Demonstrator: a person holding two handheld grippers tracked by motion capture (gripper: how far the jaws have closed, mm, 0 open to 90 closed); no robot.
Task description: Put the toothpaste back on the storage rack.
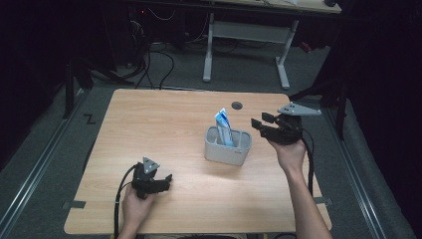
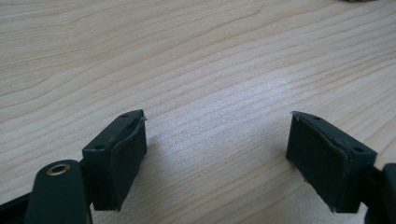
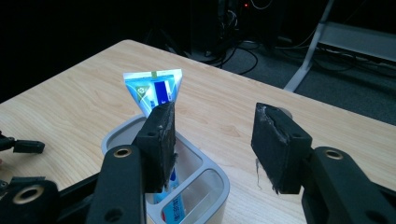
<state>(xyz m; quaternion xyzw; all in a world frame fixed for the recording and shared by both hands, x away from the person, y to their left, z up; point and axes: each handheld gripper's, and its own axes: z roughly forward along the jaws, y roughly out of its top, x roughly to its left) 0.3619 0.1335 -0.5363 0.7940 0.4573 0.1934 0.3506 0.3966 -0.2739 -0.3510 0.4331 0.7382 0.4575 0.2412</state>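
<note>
A blue and white toothpaste tube (image 1: 223,125) stands upright in a grey compartmented holder (image 1: 224,154) near the middle of the wooden table. My right gripper (image 1: 261,121) hovers just right of the holder, above the table, pointing toward the tube. In the right gripper view its jaws (image 3: 215,140) stand open with nothing between them; the tube (image 3: 154,88) rises behind the left jaw from a compartment of the holder (image 3: 219,179). My left gripper (image 1: 166,181) rests low at the front left, open over bare wood (image 2: 217,149).
A round cable grommet (image 1: 237,105) sits in the table near its far edge. Beyond the table stand a white desk frame (image 1: 283,59) and floor cables (image 1: 159,64). The other gripper's black jaws (image 3: 21,147) show at the right gripper view's left edge.
</note>
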